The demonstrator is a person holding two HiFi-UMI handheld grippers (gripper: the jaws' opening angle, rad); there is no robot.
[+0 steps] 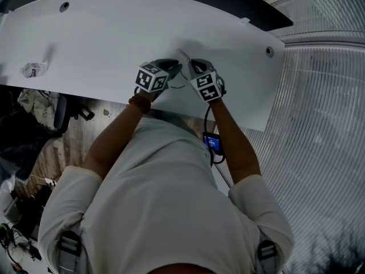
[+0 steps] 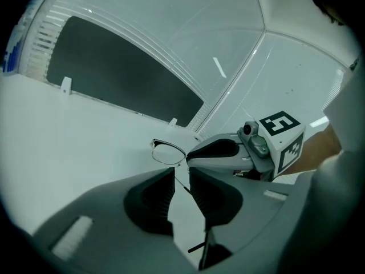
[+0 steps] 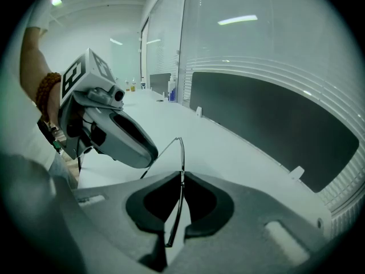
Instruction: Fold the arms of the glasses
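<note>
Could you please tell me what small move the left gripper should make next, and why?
Probably close the left gripper gently on the arm. Its jaws stand apart with that thin arm running between them, while the right gripper is shut on the glasses at the frame, so a folding sweep likely needs that hold first.

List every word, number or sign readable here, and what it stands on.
No word or number can be read.
Marker cube on the left gripper: black-and-white squares, no text.
Marker cube on the right gripper: the same.
Blue screen at the person's waist: too small.
Bottles far along the table: blurred.
</note>
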